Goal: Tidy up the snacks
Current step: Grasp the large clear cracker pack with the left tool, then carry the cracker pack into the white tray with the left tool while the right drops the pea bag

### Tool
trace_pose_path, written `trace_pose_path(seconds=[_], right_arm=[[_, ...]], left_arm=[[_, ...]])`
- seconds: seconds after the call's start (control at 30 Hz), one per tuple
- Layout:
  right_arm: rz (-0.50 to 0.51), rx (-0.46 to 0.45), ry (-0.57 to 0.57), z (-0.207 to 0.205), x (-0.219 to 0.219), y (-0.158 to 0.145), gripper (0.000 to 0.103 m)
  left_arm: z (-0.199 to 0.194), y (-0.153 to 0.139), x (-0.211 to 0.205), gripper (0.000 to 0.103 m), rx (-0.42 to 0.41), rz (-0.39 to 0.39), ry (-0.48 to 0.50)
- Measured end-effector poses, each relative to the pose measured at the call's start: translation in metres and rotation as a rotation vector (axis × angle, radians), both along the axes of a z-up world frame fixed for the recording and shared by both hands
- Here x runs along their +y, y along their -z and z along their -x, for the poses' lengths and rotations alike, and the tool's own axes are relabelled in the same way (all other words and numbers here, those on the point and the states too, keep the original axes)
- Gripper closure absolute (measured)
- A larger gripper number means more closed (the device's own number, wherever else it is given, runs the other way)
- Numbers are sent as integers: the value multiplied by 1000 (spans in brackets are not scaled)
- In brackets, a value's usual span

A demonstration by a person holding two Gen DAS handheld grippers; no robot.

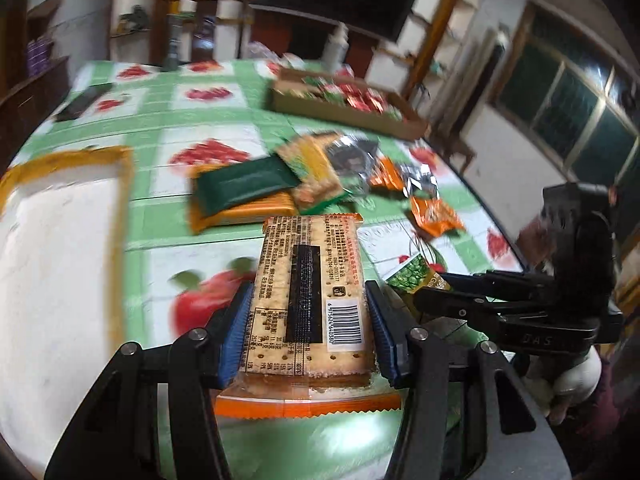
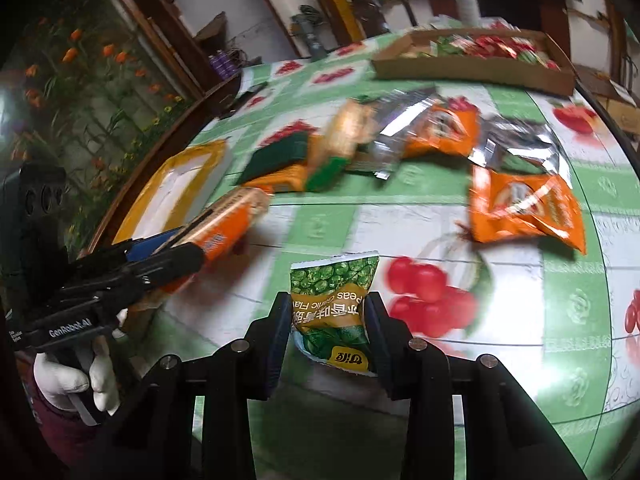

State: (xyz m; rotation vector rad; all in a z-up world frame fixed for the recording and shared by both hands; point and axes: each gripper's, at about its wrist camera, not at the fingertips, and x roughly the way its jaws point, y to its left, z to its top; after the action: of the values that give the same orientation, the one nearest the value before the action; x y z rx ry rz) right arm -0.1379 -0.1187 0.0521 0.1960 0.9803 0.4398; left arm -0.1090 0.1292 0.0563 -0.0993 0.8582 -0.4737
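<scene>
The cracker pack (image 1: 308,296) sits clamped between the left gripper (image 1: 308,320) pads, back side up, barcode and small Chinese print showing, long axis running straight away from the camera over the fruit-print tablecloth (image 1: 180,120). The right gripper (image 2: 326,320) is squeezing a small green pea packet (image 2: 334,304), text upside down, reads "Garlic Fla… Peas". The left gripper's body says "GenRobot.AI". Further out lies a loose snack pile (image 1: 320,168), with a cardboard tray (image 1: 344,112) of packets behind it.

Glossy plastic cracker wrapper (image 1: 308,296), brown cardboard tray (image 1: 344,110), shiny tablecloth (image 1: 208,120)
</scene>
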Motion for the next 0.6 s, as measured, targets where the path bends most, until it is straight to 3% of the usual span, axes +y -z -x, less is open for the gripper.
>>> trace_pose_path(seconds=[0.13, 0.37, 0.6], right_arm=[[-3, -35, -58, 7, 33, -20, 64], [-49, -71, -197, 11, 109, -42, 64], [-53, -70, -328, 7, 197, -41, 65]], left_arm=[[20, -9, 61, 51, -27, 68, -142], [32, -2, 144, 51, -51, -11, -385], [26, 19, 178, 50, -36, -71, -478]])
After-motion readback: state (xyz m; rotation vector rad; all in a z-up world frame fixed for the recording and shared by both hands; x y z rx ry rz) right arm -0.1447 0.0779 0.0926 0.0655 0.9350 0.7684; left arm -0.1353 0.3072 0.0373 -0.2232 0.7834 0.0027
